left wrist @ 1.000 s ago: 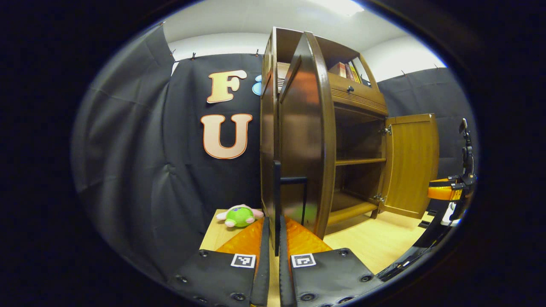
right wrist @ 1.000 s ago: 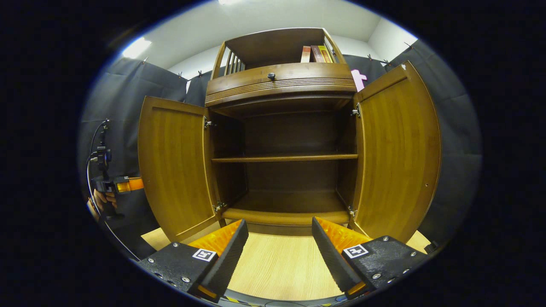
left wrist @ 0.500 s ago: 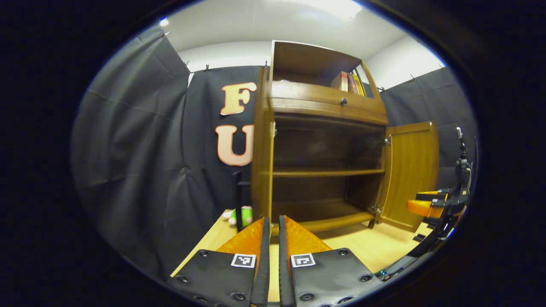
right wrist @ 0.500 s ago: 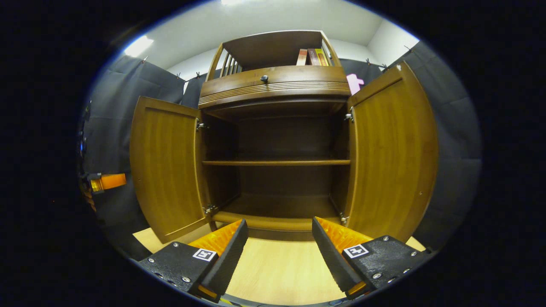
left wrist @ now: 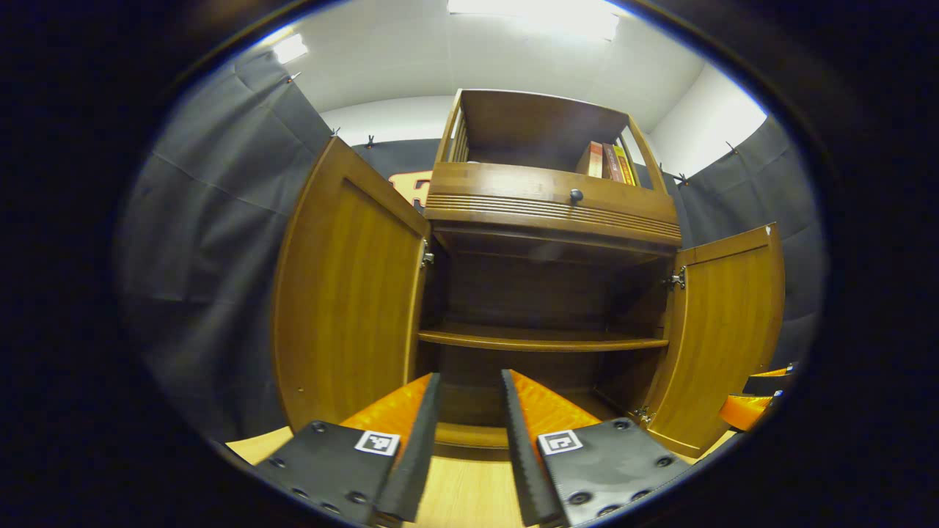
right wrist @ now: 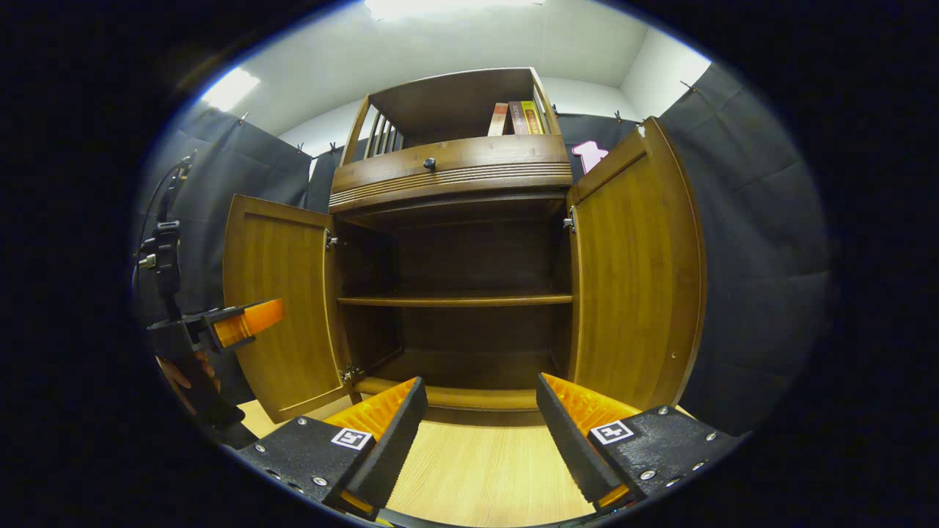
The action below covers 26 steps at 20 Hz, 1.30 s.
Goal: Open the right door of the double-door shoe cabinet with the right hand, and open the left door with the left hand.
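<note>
The brown wooden shoe cabinet (left wrist: 550,213) stands with both doors swung wide. In the left gripper view its left door (left wrist: 345,293) and right door (left wrist: 726,323) show their inner faces, and the shelf (left wrist: 543,339) is bare. My left gripper (left wrist: 469,389) is open in front of the cabinet's middle, holding nothing. In the right gripper view the left door (right wrist: 275,301) and right door (right wrist: 634,279) frame the dark inside. My right gripper (right wrist: 480,389) is open before the cabinet's base, touching nothing. The left gripper (right wrist: 253,320) hangs beside the left door, held by a hand (right wrist: 183,370).
The cabinet rests on a light wooden surface (right wrist: 477,469). Above the doors is a drawer with a round knob (left wrist: 576,195), and some books (left wrist: 605,158) stand in the open top shelf. Black cloth walls close in on both sides. The right gripper's tip (left wrist: 744,407) shows past the right door.
The left gripper, shut on the left door's handle a second ago, swung that door wide, let go, opened and drew back to face the cabinet. The right gripper stayed open, hardly moving.
</note>
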Each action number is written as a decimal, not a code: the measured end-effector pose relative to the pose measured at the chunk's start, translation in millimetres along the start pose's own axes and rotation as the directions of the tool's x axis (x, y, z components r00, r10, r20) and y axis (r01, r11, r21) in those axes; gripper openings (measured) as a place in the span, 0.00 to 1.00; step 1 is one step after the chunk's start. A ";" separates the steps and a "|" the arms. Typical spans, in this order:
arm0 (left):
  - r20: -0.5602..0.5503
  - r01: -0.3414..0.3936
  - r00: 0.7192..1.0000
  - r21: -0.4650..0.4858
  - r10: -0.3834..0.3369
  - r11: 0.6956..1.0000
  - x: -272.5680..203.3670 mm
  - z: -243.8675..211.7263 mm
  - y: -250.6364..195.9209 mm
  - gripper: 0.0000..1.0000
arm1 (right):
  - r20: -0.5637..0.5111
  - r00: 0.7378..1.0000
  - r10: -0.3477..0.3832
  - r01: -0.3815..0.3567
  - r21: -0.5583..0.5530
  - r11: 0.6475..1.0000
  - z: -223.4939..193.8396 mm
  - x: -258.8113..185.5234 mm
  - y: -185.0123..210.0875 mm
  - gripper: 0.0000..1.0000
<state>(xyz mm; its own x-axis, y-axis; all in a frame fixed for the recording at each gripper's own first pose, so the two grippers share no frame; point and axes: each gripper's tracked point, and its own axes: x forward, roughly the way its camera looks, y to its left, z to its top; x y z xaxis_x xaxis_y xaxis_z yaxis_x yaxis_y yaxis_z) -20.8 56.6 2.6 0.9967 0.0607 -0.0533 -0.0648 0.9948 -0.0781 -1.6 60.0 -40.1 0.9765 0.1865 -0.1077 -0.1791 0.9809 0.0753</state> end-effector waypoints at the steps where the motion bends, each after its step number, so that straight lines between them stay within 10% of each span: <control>1: -0.002 -0.001 1.000 -0.002 0.001 1.000 2.6 -4.0 -4.1 0.59 | -0.006 1.000 -0.002 0.002 -0.009 1.000 -2.1 -1.4 -5.1 0.93; 9: 0.023 -0.019 1.000 -0.014 0.019 1.000 7.1 -9.6 -20.0 0.94 | -0.023 1.000 -0.001 0.000 -0.026 1.000 -11.0 -6.4 -21.0 0.93; 26: 0.017 -0.022 1.000 0.089 0.020 0.996 4.5 -5.8 -12.7 0.96 | -0.009 1.000 -0.002 0.002 0.005 1.000 -8.0 -5.2 -15.9 1.00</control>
<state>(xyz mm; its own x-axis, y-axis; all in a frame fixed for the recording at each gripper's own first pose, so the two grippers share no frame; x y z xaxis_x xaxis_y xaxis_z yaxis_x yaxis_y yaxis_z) -15.8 43.7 -2.4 0.9959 0.0822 -0.0384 -0.0818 0.9966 0.0118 -4.8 43.9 -48.7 0.9757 0.1852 -0.1168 -0.1766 0.9810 0.0798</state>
